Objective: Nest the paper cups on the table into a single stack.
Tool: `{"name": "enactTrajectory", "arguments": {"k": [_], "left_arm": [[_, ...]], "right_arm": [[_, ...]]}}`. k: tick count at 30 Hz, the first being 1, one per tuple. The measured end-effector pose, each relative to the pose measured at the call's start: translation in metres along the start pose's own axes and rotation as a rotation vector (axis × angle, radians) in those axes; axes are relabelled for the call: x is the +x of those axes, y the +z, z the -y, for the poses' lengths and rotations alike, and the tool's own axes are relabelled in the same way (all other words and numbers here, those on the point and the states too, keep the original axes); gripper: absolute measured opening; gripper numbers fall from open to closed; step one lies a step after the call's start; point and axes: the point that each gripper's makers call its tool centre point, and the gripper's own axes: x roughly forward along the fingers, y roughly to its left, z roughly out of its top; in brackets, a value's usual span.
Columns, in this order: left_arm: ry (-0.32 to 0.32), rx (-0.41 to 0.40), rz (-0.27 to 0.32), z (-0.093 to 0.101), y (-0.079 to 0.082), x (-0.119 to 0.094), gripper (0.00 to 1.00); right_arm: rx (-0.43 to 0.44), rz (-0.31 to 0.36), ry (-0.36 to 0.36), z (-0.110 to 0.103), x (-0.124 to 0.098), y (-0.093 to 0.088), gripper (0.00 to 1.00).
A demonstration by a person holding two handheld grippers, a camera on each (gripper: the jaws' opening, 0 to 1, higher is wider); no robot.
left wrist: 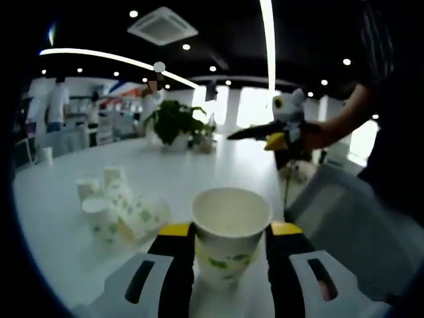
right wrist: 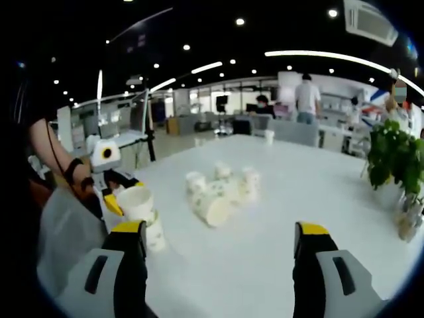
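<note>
A white paper cup (left wrist: pixel 230 232) with green print stands upright between my left gripper's (left wrist: pixel 230 246) yellow-tipped jaws, which are shut on it. In the right gripper view the same cup (right wrist: pixel 137 203) sits near the table's left edge in the left gripper (right wrist: pixel 124 193), and a second cup (right wrist: pixel 156 237) seems to be nested under it. A loose cluster of several cups (left wrist: pixel 116 205), some upright and some tipped, lies to the left on the table; the cluster (right wrist: pixel 218 189) is in the middle distance ahead of my right gripper (right wrist: pixel 220 228). The right gripper (left wrist: pixel 265 136) is open and holds nothing.
The long white table (right wrist: pixel 278 265) has bare surface in front of the right gripper. A potted plant (left wrist: pixel 175 122) stands at the far end, the same plant (right wrist: pixel 397 159) close on the right. A lone cup (right wrist: pixel 268 136) sits far back. A person's arm (left wrist: pixel 344 119) holds the right gripper.
</note>
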Motion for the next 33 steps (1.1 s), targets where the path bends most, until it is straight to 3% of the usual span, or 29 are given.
{"name": "enactTrajectory", "arguments": {"k": [8,18,33], "left_arm": [[0.007,-0.025,-0.018,0.002,-0.007,0.0,0.48],[0.014,-0.034,-0.025,0.006,-0.011,-0.003,0.48],[0.07,-0.031,-0.001,-0.006,-0.002,-0.015,0.52]], "right_arm": [[-0.009,-0.001,0.013,-0.003,0.001,0.001,0.89],[-0.014,-0.003,0.022,-0.006,-0.001,0.001,0.89],[-0.006,0.002,0.034,-0.01,0.003,-0.001,0.89]]}}
